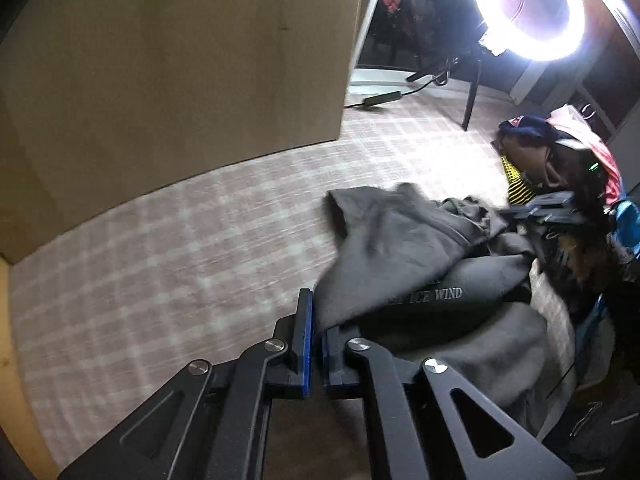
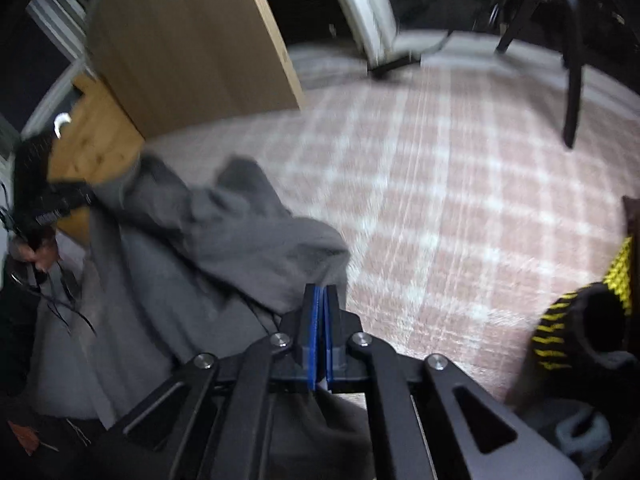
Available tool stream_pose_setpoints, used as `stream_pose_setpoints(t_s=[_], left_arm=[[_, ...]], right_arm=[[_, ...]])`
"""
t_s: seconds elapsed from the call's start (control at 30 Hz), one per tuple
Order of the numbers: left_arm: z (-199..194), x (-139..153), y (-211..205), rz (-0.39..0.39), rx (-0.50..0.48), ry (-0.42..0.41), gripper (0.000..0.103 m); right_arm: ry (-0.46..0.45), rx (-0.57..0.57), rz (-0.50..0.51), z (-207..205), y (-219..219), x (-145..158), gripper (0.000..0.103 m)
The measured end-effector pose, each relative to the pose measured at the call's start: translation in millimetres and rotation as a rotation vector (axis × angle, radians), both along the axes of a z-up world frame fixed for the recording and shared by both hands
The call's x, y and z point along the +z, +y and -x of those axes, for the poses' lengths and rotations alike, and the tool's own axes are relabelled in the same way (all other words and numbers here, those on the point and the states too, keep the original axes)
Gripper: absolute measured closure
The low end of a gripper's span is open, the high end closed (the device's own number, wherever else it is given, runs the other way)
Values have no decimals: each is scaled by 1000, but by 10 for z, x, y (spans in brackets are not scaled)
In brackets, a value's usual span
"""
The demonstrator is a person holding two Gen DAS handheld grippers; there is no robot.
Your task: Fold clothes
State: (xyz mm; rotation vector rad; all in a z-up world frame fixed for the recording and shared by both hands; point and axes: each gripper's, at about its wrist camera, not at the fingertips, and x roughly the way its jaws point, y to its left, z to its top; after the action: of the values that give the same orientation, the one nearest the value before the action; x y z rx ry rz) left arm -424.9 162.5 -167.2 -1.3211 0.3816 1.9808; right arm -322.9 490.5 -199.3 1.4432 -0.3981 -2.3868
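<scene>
While both grippers pinch it, the grey garment (image 1: pixel 404 248) hangs rumpled.

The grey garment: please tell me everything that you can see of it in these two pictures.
The grey garment is a soft, thick, fleece-like cloth, dark grey, crumpled and not yet folded. Pale lettering ending in "ICE WIND" shows on a darker panel. It is partly lifted above the pink checked carpet. The left gripper pinches one edge between its blue pads, and the right gripper is shut on another bunched edge. Its far side lies near a pile of other clothes. Both pictures are blurred, so seams and its exact type are unclear.
</scene>
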Motion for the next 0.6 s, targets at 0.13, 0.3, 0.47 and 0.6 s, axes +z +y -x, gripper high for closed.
stream_pose_setpoints(t_s=[0.13,0.3,0.47,0.6], left_arm=[[-179,7,-44,73,8,87,71],[-345,-47,-217,67,29,44,69],[-577,1,-299,37,30,22,69],[-746,162,-452,18,33,53,69]], right_arm=[[88,-40,-44,-270,103,303,100],[-6,-59,-95,-636,132,181,31],[-66,-4,-226,-635,-58,-168,61],[30,23,-147,-686,-307,274,97]])
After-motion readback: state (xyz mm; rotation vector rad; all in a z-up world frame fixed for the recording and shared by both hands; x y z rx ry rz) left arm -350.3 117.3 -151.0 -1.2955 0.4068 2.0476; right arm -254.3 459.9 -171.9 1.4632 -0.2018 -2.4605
